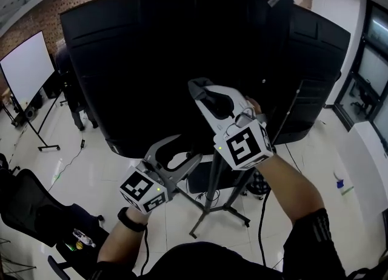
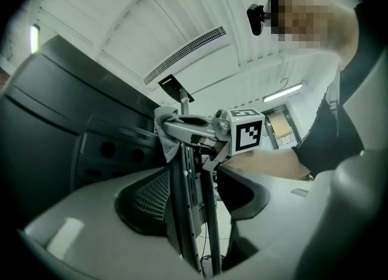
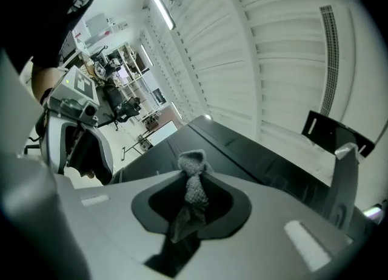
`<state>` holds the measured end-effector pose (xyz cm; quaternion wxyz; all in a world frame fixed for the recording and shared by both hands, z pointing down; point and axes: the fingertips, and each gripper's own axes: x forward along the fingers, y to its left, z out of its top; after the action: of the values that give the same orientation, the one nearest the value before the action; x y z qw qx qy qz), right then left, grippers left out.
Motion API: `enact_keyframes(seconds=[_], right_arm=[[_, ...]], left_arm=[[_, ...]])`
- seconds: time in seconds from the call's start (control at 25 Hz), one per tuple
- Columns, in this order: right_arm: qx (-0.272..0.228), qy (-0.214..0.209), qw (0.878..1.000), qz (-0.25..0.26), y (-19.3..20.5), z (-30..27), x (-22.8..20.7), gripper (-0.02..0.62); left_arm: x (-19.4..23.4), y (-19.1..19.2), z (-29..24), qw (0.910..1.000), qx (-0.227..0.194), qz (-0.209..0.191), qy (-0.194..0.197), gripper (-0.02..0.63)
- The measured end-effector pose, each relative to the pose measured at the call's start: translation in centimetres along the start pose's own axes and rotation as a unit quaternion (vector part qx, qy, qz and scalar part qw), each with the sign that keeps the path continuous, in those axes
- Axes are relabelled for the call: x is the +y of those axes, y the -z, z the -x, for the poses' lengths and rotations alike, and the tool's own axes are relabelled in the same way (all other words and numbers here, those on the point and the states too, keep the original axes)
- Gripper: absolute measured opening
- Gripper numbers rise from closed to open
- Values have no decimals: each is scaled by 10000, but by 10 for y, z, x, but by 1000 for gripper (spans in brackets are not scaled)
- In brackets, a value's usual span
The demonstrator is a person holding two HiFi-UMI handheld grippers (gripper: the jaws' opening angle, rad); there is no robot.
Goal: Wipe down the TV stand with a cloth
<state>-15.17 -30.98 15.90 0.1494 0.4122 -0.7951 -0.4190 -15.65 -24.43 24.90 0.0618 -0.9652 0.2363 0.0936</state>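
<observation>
1. From the person's head, one camera looked steeply down on both claws and the nearby TV back [image 1: 151, 60].
2. The left claw's [image 1: 188, 150] camera sat close behind its jaws, tilted up past the stand pole [image 2: 183, 212].
3. The right claw's [image 1: 197, 88] camera also faced upward; all three views shared the TV back.

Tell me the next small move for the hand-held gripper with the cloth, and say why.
Probably press the cloth onto the upright post of the stand and draw it downward. The right hand-held gripper is shut on the cloth. In the left gripper view the cloth sits close beside the top of the post, behind the TV, and most of the post runs below it. Whether they touch cannot be told.
</observation>
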Motion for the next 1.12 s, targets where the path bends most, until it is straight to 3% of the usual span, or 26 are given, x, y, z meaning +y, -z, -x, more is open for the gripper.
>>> enact_keyframes(seconds=[0.36, 0.64, 0.92, 1.12], right_arm=[[252, -361, 9984, 349, -21, -87, 51, 54], [899, -315, 9905, 994, -4, -121, 62, 51], [1664, 5, 9734, 1576, 24, -100, 43, 51], [2297, 368, 9460, 2257, 49, -77, 21, 51]], left_arm=[[35, -1, 57, 9996, 58, -25, -292, 290], [50, 5, 82, 9991, -10, -47, -418, 298], [46, 3, 81, 9996, -84, 108, -261, 298], [39, 11, 65, 9995, -93, 310, 20, 298]])
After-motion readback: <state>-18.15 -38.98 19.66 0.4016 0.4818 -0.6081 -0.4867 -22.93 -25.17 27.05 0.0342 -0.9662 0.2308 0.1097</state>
